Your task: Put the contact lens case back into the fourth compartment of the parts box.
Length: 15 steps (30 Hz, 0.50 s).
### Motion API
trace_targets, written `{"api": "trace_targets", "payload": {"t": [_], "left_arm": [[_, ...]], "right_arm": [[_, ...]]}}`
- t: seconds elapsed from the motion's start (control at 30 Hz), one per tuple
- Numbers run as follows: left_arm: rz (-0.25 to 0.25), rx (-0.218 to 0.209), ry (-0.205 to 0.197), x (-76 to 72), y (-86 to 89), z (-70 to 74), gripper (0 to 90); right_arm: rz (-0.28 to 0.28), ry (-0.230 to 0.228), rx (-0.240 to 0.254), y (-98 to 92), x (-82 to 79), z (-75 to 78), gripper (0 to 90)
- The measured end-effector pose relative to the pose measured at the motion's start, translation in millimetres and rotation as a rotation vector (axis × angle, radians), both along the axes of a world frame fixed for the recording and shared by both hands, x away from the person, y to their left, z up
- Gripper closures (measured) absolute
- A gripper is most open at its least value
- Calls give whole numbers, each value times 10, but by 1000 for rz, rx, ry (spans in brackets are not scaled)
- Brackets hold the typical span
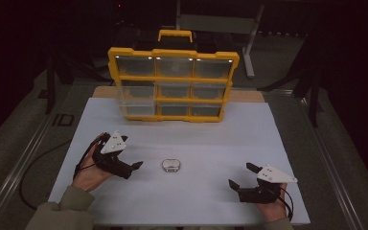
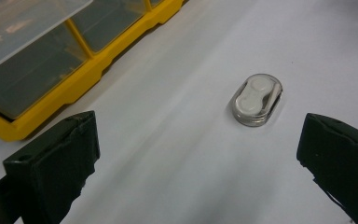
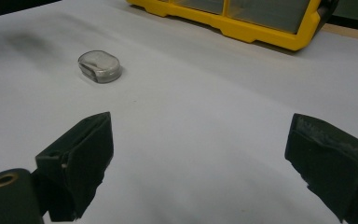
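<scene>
I can read no text, label, brand or number from here: the yellow organizer case (image 1: 172,84) shows no lettering, and the small clear capsule (image 1: 171,165) in front of it carries no legible marking.
</scene>
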<state>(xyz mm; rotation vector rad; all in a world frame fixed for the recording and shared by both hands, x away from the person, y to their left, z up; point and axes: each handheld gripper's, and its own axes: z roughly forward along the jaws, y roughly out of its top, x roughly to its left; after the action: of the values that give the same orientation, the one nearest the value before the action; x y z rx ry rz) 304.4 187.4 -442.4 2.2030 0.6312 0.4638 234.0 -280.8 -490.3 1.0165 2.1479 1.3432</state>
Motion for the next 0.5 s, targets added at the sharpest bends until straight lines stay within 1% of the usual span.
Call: {"api": "trace_targets", "payload": {"t": [0.27,0.5], "left_arm": [[-18,25,12,41,-69,-9,0],[-42,30,17,82,-140,0,0]], "right_arm": [[-4,9,-8,5,6,-9,73],[-2,12,-8,11,4,-12,73]]}}
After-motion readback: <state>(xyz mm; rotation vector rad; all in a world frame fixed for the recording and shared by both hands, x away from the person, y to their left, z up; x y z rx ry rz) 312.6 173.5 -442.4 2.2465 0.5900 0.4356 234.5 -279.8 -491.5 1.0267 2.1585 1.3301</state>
